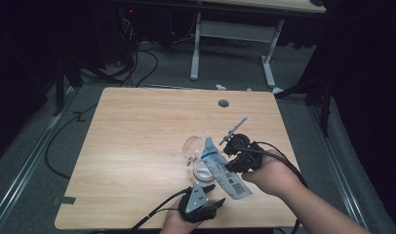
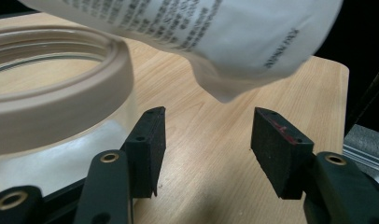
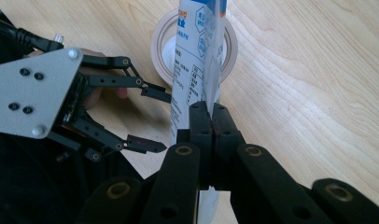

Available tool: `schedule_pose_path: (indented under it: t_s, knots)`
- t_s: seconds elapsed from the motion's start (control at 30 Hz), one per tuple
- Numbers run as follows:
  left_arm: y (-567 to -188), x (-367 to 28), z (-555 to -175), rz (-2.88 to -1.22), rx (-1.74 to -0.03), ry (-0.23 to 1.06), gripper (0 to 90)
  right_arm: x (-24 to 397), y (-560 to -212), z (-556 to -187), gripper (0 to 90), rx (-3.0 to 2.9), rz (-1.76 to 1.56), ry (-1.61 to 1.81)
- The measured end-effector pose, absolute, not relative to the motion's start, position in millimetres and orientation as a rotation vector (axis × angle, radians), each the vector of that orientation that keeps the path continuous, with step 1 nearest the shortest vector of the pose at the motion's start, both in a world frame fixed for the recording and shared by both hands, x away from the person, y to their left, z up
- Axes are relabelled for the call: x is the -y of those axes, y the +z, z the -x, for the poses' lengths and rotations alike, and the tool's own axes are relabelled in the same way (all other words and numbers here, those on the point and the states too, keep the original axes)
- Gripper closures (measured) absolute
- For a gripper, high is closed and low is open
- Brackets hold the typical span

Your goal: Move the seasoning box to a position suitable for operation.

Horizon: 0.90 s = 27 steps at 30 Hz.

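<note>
A clear jar (image 1: 193, 147) with a beige rim (image 2: 61, 107) stands on the wooden table (image 1: 137, 146), with white powder at its bottom. My right gripper (image 1: 229, 163) is shut on a white pouch with blue print (image 1: 220, 165), which hangs slanted over the jar. In the right gripper view the jaws (image 3: 210, 116) pinch the pouch (image 3: 197, 56) edge-on above the jar's mouth (image 3: 158, 42). My left gripper (image 1: 216, 195) stands open near the table's front edge, beside the jar, under the pouch's lower corner (image 2: 225, 88). Nothing lies between its pads (image 2: 148, 140).
A round cable hole (image 1: 223, 103) sits at the table's far side. A thin grey rod (image 1: 234, 128) sticks out beyond the right gripper. Behind the table stands another desk's white frame (image 1: 196, 48), with cables (image 1: 137, 63) on the floor.
</note>
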<state>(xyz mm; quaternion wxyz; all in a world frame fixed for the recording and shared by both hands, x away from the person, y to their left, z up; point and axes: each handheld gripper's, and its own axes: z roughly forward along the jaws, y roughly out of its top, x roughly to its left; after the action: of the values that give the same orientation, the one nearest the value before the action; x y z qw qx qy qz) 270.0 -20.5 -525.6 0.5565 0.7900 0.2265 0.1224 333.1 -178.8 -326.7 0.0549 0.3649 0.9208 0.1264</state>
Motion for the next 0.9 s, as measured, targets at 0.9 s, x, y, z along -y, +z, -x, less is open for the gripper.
schedule_pose_path:
  t_s: [0.9]
  knots:
    - [-527,-25,-268,-1.869,-0.582,0.319,46.8,179,-329,-333,89.7,-2.799,-1.106,0.383]
